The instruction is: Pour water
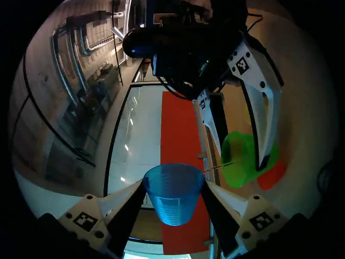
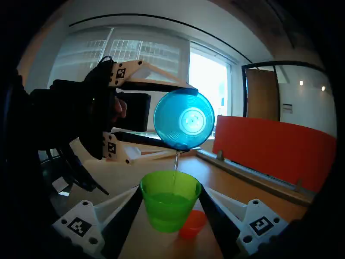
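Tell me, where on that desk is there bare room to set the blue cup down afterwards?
The wooden desk looks bare between the green cup and the red partition, past the orange cup. It is crowded just around the green cup: the orange cup is close by it and the blue cup pours above.

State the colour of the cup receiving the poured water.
The receiving cup is translucent green, clearest in the right gripper view, below the tipped blue cup.
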A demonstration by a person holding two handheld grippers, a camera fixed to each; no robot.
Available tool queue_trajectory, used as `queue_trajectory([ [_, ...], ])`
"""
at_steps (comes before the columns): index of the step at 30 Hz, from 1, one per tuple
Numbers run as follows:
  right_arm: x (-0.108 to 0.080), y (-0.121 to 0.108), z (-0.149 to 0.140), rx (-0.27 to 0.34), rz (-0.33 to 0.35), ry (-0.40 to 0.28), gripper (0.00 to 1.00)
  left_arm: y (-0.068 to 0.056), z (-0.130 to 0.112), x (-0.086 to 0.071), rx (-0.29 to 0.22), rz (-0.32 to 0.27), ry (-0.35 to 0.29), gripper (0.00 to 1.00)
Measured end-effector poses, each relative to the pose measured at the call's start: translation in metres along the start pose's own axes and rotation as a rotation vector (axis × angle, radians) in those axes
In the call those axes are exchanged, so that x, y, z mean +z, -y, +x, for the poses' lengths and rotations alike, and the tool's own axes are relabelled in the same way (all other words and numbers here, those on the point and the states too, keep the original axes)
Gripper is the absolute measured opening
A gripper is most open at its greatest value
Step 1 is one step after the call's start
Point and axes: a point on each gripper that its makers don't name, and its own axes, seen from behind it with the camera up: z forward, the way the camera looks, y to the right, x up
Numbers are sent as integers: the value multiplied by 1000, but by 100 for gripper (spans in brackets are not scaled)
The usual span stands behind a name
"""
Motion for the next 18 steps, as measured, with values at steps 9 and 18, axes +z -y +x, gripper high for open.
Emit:
queue_trajectory([
  [9, -2, -2, -1, 6, -4, -2, 92, -2, 0, 1, 8, -1, -1, 86],
  [18, -2, -2, -1, 0, -4, 0, 92, -2, 1, 3, 9, 3, -4, 86],
])
